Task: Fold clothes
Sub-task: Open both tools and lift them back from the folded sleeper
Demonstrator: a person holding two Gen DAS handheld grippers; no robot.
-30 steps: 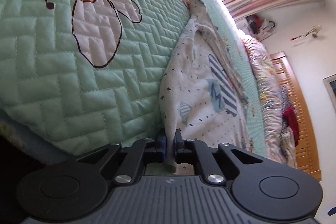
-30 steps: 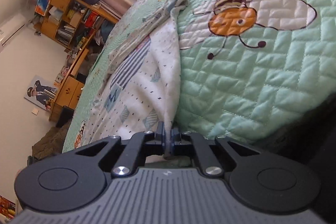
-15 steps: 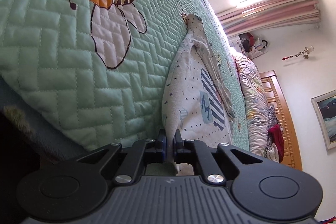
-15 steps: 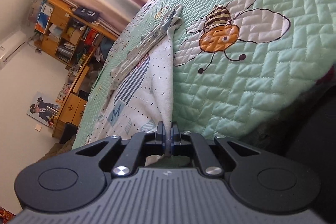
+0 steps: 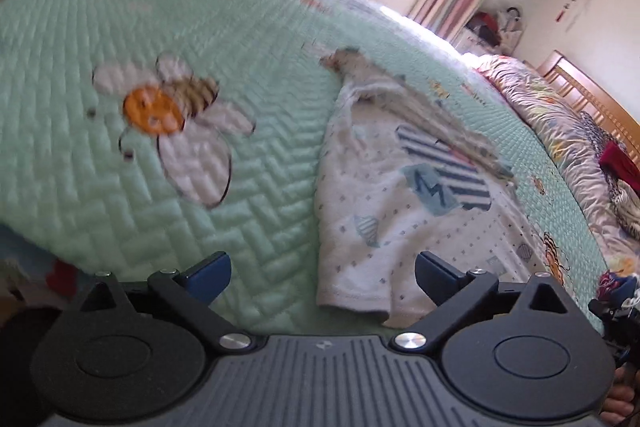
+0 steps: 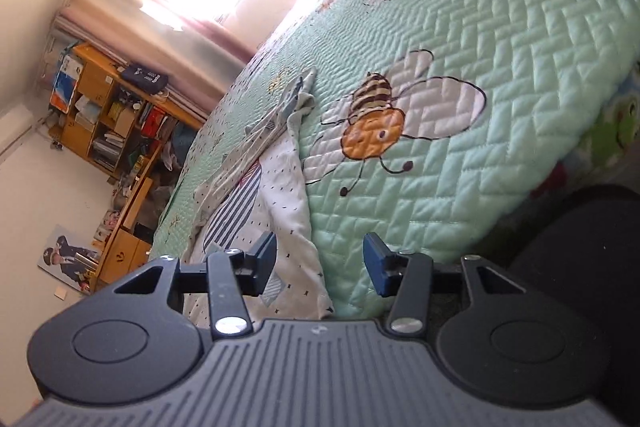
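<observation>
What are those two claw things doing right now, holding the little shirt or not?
Left gripper: jaws opening, holding nothing; the white shirt lies loose on the bed.
Right gripper: jaws opening, the shirt's edge lies between them, not pinched.

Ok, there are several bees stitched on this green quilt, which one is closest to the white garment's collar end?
The big orange-faced bee with white wings, lying just beside the white garment. The other bees are much smaller and sit farther off.

The left gripper points downward with its jaws opening wide and its blue pads pressing on nothing, while the right gripper, also angled downward, has its jaws opening partway, pads clear of any grip.
</observation>
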